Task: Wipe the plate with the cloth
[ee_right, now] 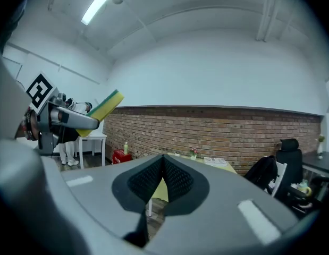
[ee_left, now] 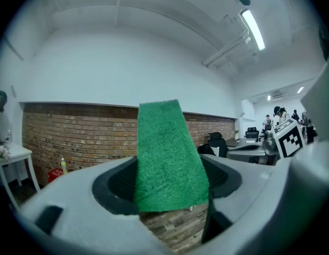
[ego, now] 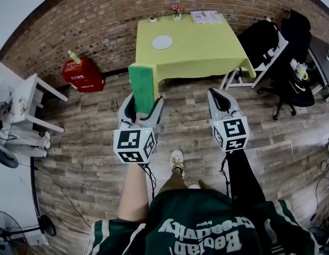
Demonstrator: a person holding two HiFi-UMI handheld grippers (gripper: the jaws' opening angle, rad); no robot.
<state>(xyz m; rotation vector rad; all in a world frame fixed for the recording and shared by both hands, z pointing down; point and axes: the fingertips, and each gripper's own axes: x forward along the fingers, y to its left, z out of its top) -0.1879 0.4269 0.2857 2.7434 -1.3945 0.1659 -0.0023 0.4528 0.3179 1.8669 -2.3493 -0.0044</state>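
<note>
A white plate [ego: 162, 42] lies on the table with the yellow-green cover [ego: 201, 52], well ahead of me across the wooden floor. My left gripper [ego: 144, 108] is shut on the cloth, a green scouring pad with a yellow side [ego: 142, 87], which stands upright out of the jaws. In the left gripper view the green pad [ee_left: 167, 158] fills the middle between the jaws. My right gripper [ego: 217, 96] is held level beside it, shut and empty; its pads meet in the right gripper view [ee_right: 163, 180]. That view also catches the pad [ee_right: 104, 109] at the left.
A red box [ego: 83, 74] with a bottle [ego: 74, 57] sits by the brick wall. A white side table [ego: 27, 96] is at the left. Chairs draped with black jackets [ego: 262, 40] and an office chair [ego: 295, 79] stand right of the table. Papers [ego: 207, 17] and a small flower pot [ego: 177, 10] rest on the table.
</note>
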